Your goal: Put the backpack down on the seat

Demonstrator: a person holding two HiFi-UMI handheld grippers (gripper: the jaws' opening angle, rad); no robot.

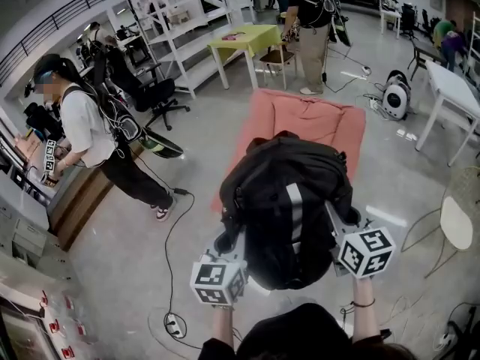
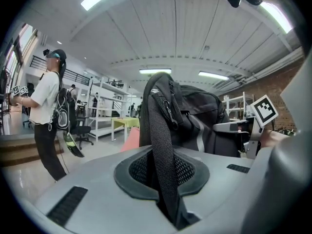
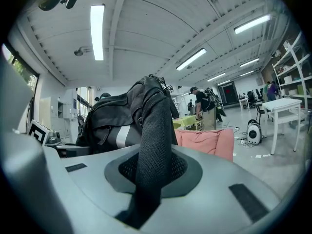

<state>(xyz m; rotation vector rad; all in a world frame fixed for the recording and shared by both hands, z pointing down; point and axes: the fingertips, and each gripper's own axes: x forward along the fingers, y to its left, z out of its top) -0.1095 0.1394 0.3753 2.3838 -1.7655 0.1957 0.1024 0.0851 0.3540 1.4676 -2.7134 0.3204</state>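
The left gripper (image 1: pixel 227 246) is clamping a webbing strap (image 2: pixel 163 145) tight between its 2 jaws. The black backpack (image 1: pixel 289 208) is hanging in the air between the 2 tools, over the near edge of the pink seat (image 1: pixel 315 122) and not yet resting on it. The right gripper (image 1: pixel 341 227) is pinching the padded mesh strap (image 3: pixel 153 130) the same way.

To my eye, the person is needing to carry the load forward until it is hanging over the middle of the cushion. Then both hands should be lowering together so the bag is not tipping. I would be letting the bag's weight settle on the cushion before either claw is loosening.

The seat is looking soft and rumpled, so the bag may be leaning once it lands. Around it, someone in a white shirt (image 1: pixel 86 126) is bending at a bench on the left, and a cable (image 1: pixel 169 238) is trailing over the grey floor (image 1: pixel 187 148). White shelving (image 1: pixel 187 21) and a green table (image 1: pixel 244 40) are standing behind. Another person (image 1: pixel 307 21) is standing beyond the seat, and a white table (image 1: pixel 457 88) is sitting at the far right.
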